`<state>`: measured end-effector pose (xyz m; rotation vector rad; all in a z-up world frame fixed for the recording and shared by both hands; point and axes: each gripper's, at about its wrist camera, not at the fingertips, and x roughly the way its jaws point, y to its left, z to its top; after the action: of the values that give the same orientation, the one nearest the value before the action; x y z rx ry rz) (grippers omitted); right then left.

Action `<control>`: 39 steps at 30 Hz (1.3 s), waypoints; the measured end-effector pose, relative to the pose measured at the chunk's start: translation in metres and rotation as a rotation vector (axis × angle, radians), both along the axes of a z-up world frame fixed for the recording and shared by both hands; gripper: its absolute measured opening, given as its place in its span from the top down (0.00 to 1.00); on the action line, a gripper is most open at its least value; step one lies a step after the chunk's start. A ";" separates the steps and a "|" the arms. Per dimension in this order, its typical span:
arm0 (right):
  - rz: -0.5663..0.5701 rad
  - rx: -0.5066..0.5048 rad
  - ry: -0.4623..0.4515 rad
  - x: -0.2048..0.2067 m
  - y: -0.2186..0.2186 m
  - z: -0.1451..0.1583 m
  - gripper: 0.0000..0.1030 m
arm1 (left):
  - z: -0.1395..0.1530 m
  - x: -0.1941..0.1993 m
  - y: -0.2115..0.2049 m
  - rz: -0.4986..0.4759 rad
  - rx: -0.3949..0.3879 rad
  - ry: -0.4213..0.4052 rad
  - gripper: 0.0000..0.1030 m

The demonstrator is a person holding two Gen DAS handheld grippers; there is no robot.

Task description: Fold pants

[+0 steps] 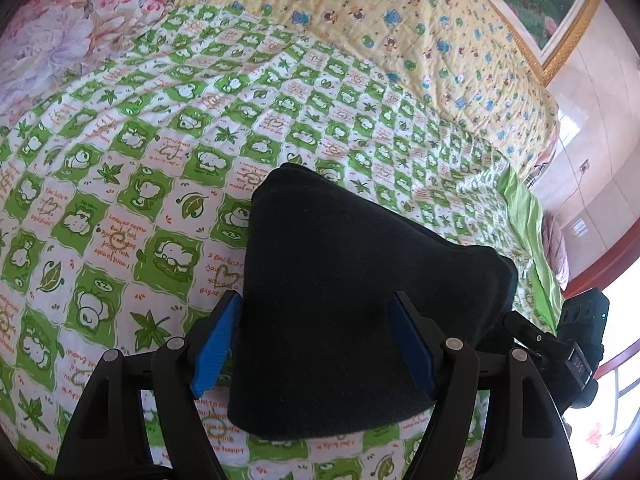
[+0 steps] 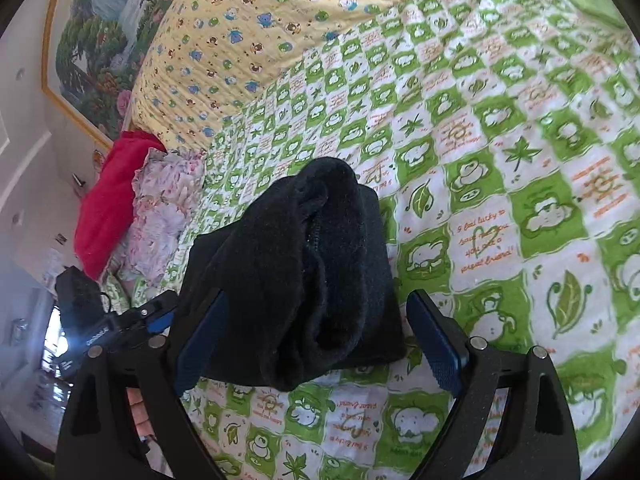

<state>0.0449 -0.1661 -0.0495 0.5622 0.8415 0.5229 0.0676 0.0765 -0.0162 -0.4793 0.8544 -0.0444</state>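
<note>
Bed (image 1: 120,160): green quilt, black pants (image 1: 340,300) atop.

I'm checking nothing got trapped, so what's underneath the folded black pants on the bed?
The black pants lie on the green checked quilt, which shows all around them. Whatever sits directly beneath the bundle is covered by the fabric, so it cannot be seen.

The black pants (image 1: 340,300) hide the quilt beneath them; the framed painting (image 2: 92,40) is cut off at the upper left; room clutter at lower left is blurred.
</note>
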 end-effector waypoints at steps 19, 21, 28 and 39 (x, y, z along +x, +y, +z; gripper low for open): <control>0.145 0.147 0.031 0.035 -0.010 -0.018 0.26 | -0.038 0.029 0.014 -0.022 -0.140 0.048 0.41; 0.153 0.130 0.029 0.035 -0.006 -0.017 0.26 | -0.040 0.029 0.015 -0.026 -0.149 0.044 0.44; 0.171 0.044 0.019 0.033 0.009 -0.016 0.41 | -0.039 0.028 0.013 -0.033 -0.138 0.027 0.56; 0.152 0.086 -0.034 0.020 0.014 0.006 0.55 | -0.011 0.004 0.018 -0.025 -0.123 -0.036 0.66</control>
<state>0.0644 -0.1523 -0.0434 0.5688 0.8362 0.7085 0.0719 0.0940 -0.0271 -0.5819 0.8251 -0.1287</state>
